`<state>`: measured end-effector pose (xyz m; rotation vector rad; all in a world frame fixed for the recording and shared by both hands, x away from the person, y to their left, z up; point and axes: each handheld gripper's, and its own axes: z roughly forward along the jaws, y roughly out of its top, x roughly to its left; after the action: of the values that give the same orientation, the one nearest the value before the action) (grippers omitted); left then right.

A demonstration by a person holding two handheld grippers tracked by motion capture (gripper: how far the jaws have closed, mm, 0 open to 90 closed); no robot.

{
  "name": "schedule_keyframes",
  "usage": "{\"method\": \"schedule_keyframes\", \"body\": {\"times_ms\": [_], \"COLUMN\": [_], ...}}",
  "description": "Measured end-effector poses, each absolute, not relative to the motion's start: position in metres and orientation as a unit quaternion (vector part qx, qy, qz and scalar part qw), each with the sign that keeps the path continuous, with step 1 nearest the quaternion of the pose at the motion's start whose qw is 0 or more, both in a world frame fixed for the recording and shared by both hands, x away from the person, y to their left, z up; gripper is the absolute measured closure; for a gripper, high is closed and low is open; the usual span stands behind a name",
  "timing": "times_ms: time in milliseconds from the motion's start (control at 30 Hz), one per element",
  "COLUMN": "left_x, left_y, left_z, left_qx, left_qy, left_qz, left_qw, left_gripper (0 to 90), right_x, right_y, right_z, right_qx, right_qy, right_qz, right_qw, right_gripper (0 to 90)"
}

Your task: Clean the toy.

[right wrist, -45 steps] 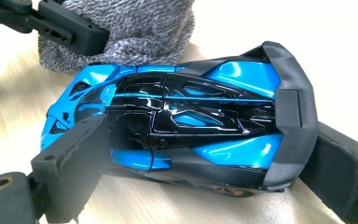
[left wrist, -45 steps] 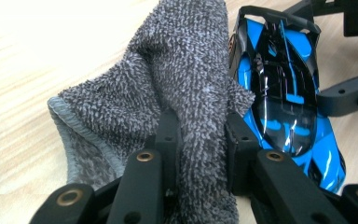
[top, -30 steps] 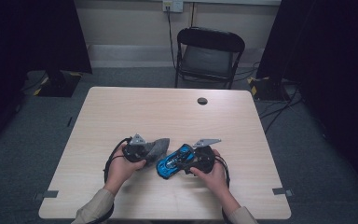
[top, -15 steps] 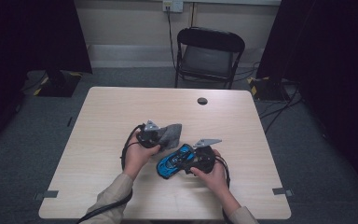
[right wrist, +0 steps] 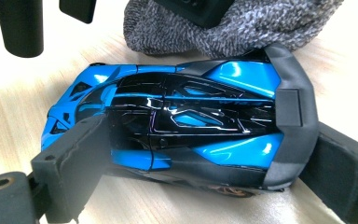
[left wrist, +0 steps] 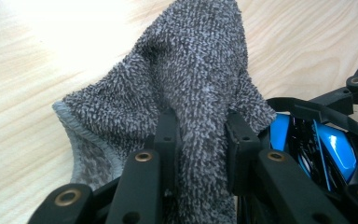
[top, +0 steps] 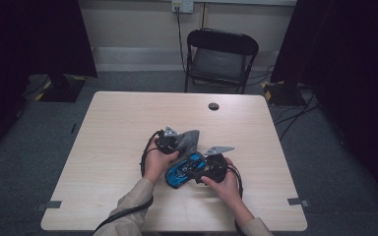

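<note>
table (top: 108, 128): left tool (left wrist: 200, 126) pinches grey cloth (left wrist: 191, 79), hiding car (right wrist: 177, 116) rear; right tool (right wrist: 196, 154) clamps car.

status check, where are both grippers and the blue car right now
Left gripper shut on grey cloth. Right gripper clamped across blue toy car on the table. Cloth at the car's rear, nothing in the way.

Left claw (left wrist: 200, 135) clamped on a fold of grey towel (left wrist: 186, 79), cloth bunched between both jaws and rising in a peak. Blue and black toy car (left wrist: 317, 144) touches the towel's right edge. Light wood tabletop (left wrist: 37, 51) underneath.
</note>
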<state>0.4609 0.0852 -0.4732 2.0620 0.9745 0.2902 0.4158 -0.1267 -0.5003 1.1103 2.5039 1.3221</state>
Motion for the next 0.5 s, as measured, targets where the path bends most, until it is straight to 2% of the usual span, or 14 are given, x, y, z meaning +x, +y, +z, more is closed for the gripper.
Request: {"method": "schedule_keyframes", "body": {"times_ms": [500], "left_x": [0.4547], "left_y": [0.0894], "left_z": [-0.4742], "left_qx": [0.827], "left_qy": [0.375], "left_qz": [0.096], "left_qw": [0.408], "left_gripper": [70.8], "right_x": [0.4156], "right_y": [-0.1268], "right_z": [-0.5007], "right_qx": [0.365], "right_qy": [0.821], "right_qz": [0.436], "right_qw": [0.049], "right_gripper": [7.1]}}
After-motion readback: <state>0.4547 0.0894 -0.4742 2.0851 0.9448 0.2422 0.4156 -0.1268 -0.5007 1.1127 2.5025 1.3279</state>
